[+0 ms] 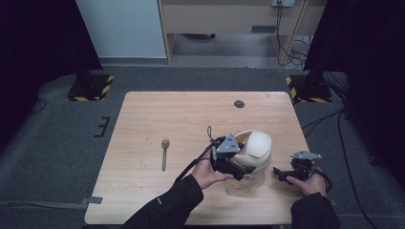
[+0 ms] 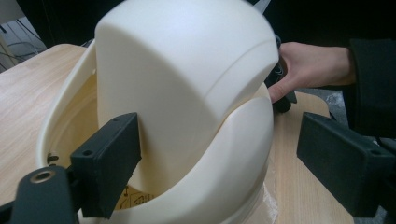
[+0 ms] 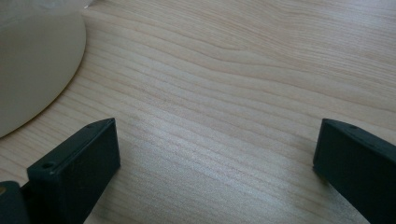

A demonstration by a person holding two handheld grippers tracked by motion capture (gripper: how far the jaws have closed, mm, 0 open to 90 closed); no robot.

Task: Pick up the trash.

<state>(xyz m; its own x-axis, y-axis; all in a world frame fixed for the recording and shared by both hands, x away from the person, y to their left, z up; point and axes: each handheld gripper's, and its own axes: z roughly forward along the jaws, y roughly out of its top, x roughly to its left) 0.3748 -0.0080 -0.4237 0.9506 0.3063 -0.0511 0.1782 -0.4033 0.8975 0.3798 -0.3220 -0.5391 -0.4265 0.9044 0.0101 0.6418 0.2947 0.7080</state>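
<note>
Spoon (image 1: 164, 152) lies alone on the counter (image 1: 143, 119), left of centre, handle toward the person, well apart from everything else.

Moving right: left gripper (image 1: 237, 168), held in the left hand (image 1: 208, 174), is at the near-left side of the bowls. In the left gripper view its fingers (image 2: 112, 158) are spread apart: one sits inside the lower bowl's rim against the upper bowl's wall, the other hangs out in open air on the far side. Not clamped on anything.

The bowls sit right of centre near the front edge. Lower cream bowl (image 1: 253, 162) stands upright on the counter. A second cream bowl (image 1: 255, 143) is tipped into it, base up and angled, resting half inside the lower one. Close up, the upper bowl (image 2: 187, 70) covers most of the lower bowl's (image 2: 243, 154) opening. A printed mark shows on the lower bowl's floor; I can't tell whether it holds anything else. Something clear and crinkled, film or plastic, lies under the bowls at the front; can't tell what.

Far right: right gripper (image 1: 278, 173) in the right hand (image 1: 310, 183), just beside the bowls, low over the counter. Its fingers (image 3: 79, 163) are wide apart over bare wood, a bowl's cream edge at the far corner of its view.
</note>
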